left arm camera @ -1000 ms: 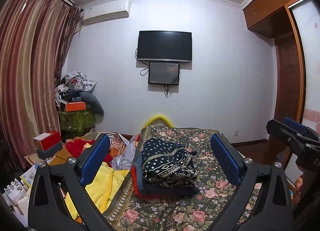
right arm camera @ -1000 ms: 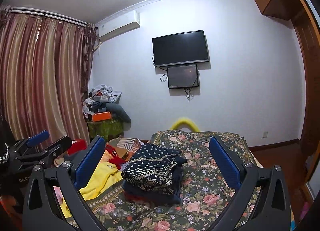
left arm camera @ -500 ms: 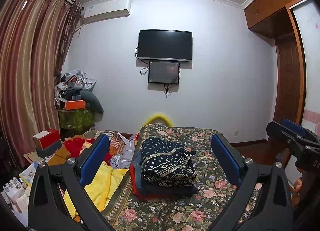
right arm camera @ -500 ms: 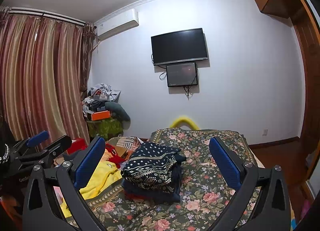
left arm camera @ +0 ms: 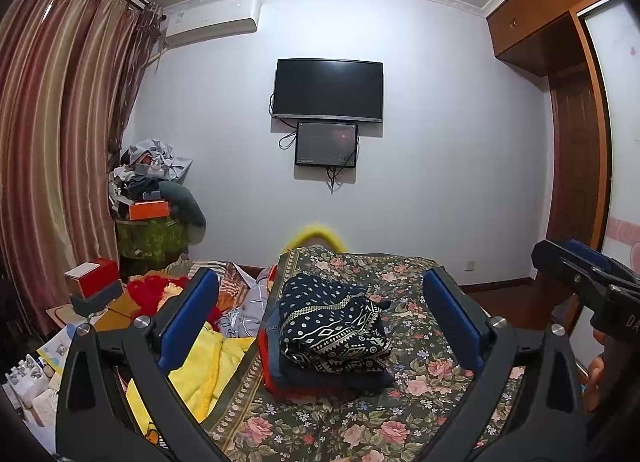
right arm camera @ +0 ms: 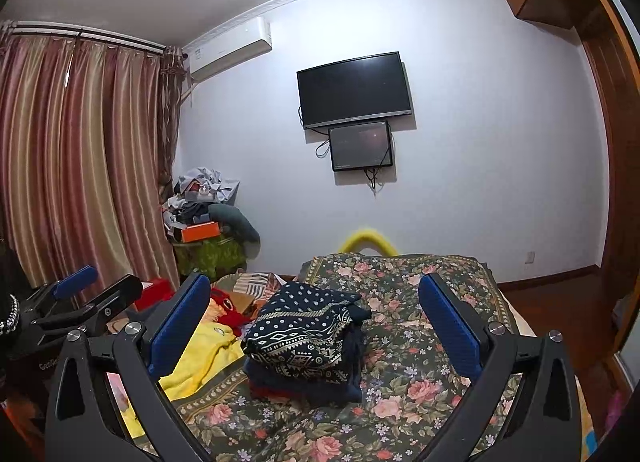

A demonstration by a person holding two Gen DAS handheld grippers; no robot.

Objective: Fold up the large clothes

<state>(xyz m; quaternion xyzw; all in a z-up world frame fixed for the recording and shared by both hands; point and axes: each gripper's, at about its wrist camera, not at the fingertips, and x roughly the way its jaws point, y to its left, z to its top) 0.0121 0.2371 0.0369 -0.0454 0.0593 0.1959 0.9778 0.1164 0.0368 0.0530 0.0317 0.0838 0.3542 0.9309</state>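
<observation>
A stack of folded clothes (left arm camera: 328, 338) sat on the floral bedspread (left arm camera: 420, 378), toward its left side and roughly midway along its visible length; the top piece was a navy garment with white dots and a geometric band (right arm camera: 304, 334), and under it lay darker folded pieces with a red one (left arm camera: 266, 366) at the bottom edge. The stack stood squared and free, touched by neither tool. The left gripper (left arm camera: 326, 322) hung above the near end of the bed with its blue-padded fingers (left arm camera: 188, 318) spread wide on either side of the stack in view, holding nothing. The right gripper (right arm camera: 314, 322) was likewise spread wide and empty, its blue pads (right arm camera: 448, 326) framing the same stack from a little farther right. Each tool showed at the edge of the other's camera, well apart from the clothes. Just left of the bedspread lay a loose yellow garment (left arm camera: 200, 366), and beyond it a red item (left arm camera: 156, 294) and striped and checked cloths in a jumble. A red box (left arm camera: 94, 280) stood near the striped curtain (left arm camera: 52, 142). Farther back, a heap of clothes and an orange box (left arm camera: 148, 209) crowned a green-covered stand in the corner. On the far wall hung a dark television (left arm camera: 328, 88) with a smaller screen (left arm camera: 326, 143) under it, an air conditioner (left arm camera: 212, 20) to the upper left, and a wooden wardrobe (left arm camera: 560, 62) to the right. A yellow curved piece (right arm camera: 368, 242) rose behind the foot of the bed.
</observation>
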